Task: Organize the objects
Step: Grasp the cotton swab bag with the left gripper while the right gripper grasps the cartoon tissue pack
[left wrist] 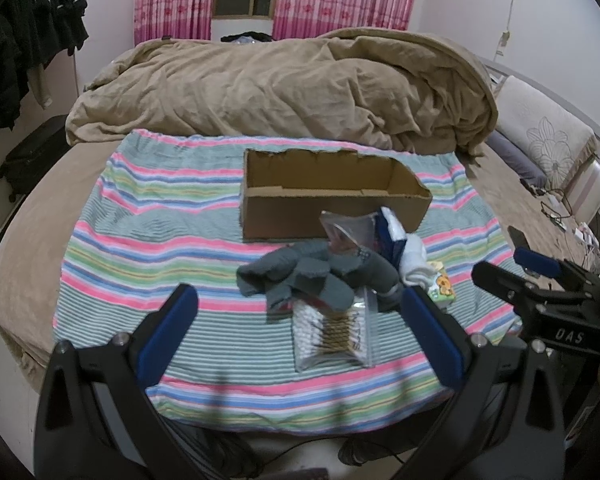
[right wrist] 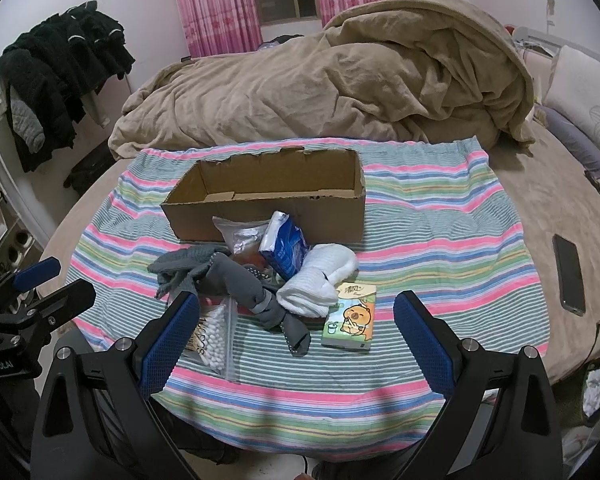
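Note:
An open cardboard box (left wrist: 332,208) (right wrist: 268,204) stands on a striped cloth (left wrist: 140,280) (right wrist: 440,248) on the bed. In front of it lies a pile: grey socks (left wrist: 312,276) (right wrist: 244,284), white socks (right wrist: 324,276) (left wrist: 414,258), a blue packet (right wrist: 284,244) (left wrist: 392,234), a clear bag (right wrist: 240,234), a bag of cotton swabs (left wrist: 332,334) (right wrist: 214,338), and a cartoon tissue pack (right wrist: 350,316) (left wrist: 442,284). My left gripper (left wrist: 300,336) is open, hovering in front of the swab bag. My right gripper (right wrist: 296,336) is open, in front of the pile.
A rumpled tan blanket (left wrist: 284,88) (right wrist: 340,80) fills the bed behind the box. A phone (right wrist: 568,276) lies on the bed to the right. Dark clothes (right wrist: 60,72) hang at the left wall. Pillows (left wrist: 540,136) and cables lie at the right.

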A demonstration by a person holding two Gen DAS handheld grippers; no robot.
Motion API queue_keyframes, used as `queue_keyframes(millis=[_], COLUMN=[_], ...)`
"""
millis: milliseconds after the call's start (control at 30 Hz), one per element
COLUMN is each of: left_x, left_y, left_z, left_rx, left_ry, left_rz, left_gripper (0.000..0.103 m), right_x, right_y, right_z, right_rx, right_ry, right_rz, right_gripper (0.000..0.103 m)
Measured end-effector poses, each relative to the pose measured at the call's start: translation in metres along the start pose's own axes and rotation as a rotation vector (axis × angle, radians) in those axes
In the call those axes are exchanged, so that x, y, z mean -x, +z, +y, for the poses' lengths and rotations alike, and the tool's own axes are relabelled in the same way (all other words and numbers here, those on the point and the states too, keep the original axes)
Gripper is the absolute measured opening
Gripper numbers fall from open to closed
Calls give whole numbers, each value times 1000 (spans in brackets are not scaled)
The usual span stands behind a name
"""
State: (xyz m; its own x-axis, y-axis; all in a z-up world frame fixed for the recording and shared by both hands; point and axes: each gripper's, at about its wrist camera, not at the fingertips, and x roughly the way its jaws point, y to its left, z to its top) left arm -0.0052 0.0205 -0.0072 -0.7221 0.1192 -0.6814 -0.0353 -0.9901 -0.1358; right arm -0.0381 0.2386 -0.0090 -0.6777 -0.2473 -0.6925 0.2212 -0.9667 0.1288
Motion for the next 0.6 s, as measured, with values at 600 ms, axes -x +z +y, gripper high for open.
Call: queue_keyframes(millis=[600], left_x=[-60], left_y=[-16], left_z=[-7], left_rx=[1], left_ry=[-29], left_rz=[118], left_gripper=[102], right_x=[-39], right_y=[-6], right_z=[-35], right_rx=[-55], right_ry=[-60], right_rz=[48], right_gripper=[99])
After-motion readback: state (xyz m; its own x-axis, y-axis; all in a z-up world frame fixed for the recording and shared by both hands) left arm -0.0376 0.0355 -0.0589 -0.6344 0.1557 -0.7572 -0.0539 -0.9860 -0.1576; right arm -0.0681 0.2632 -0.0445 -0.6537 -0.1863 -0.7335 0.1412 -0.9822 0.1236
